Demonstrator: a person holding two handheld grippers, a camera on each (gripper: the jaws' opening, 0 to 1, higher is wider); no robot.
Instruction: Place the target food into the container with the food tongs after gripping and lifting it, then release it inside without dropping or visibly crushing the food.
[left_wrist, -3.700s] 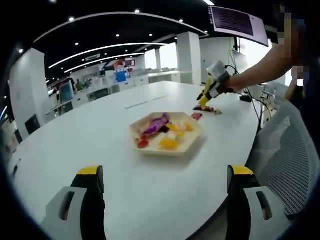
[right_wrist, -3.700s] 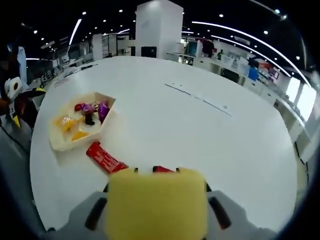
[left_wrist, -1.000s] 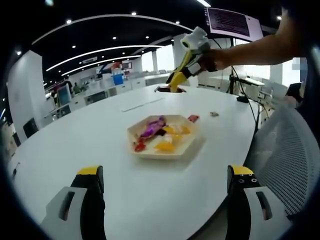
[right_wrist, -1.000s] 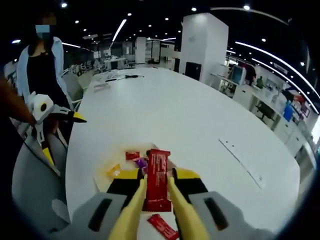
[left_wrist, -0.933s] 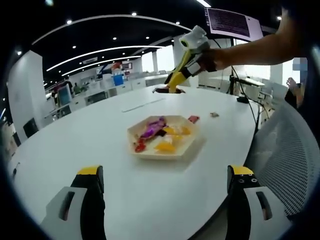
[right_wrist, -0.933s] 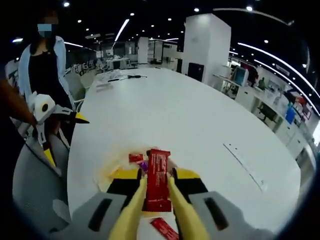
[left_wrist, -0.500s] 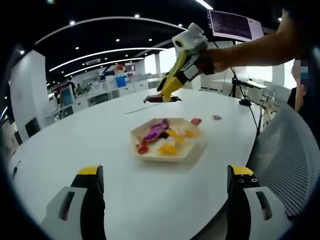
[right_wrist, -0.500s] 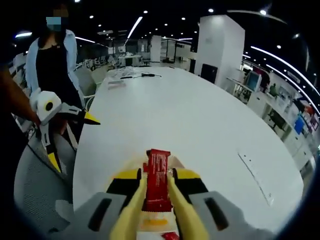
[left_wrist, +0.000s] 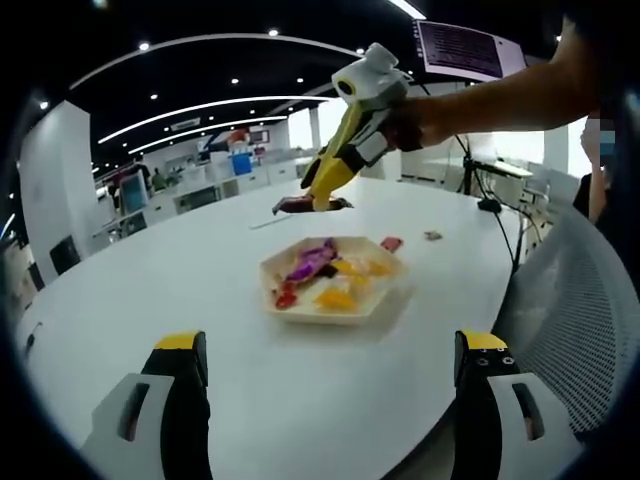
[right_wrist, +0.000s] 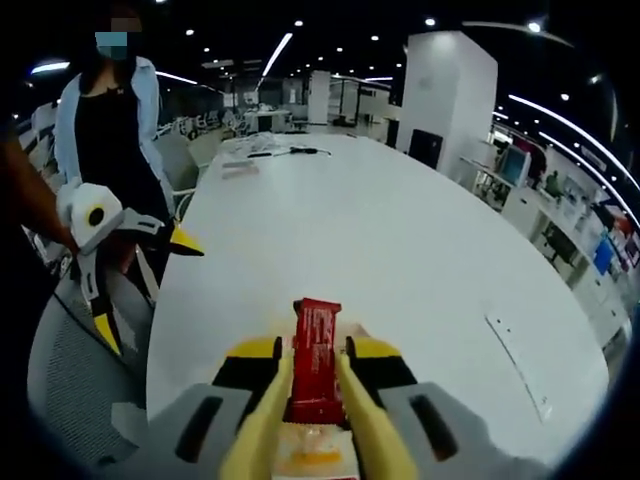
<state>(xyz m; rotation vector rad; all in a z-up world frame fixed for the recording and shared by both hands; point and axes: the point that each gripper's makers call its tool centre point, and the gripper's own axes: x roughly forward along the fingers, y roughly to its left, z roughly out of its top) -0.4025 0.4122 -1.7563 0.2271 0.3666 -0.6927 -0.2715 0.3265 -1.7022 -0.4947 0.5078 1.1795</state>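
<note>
A pale hexagonal tray (left_wrist: 375, 296) of coloured sweets sits mid-table. Above its far side a hand holds my right gripper (left_wrist: 316, 203), its yellow jaws shut on a red snack bar (left_wrist: 295, 205) that hangs in the air. In the right gripper view the same red bar (right_wrist: 316, 355) stands upright between the yellow jaws of that gripper (right_wrist: 315, 375), with the tray's rim (right_wrist: 352, 330) and an orange sweet just beneath. My left gripper (left_wrist: 332, 345) stays low at the near table edge, jaws wide apart and empty; it also appears as the left gripper (right_wrist: 175, 238) at the left.
A loose red packet (left_wrist: 391, 243) and a small scrap (left_wrist: 432, 236) lie on the white table (left_wrist: 150, 280) beyond the tray. A mesh chair (left_wrist: 575, 300) stands at the right. A person (right_wrist: 110, 110) stands past the table's left edge.
The right gripper lifted the red bar off the table and carried it over toward the tray's far side. The left gripper has kept still.
</note>
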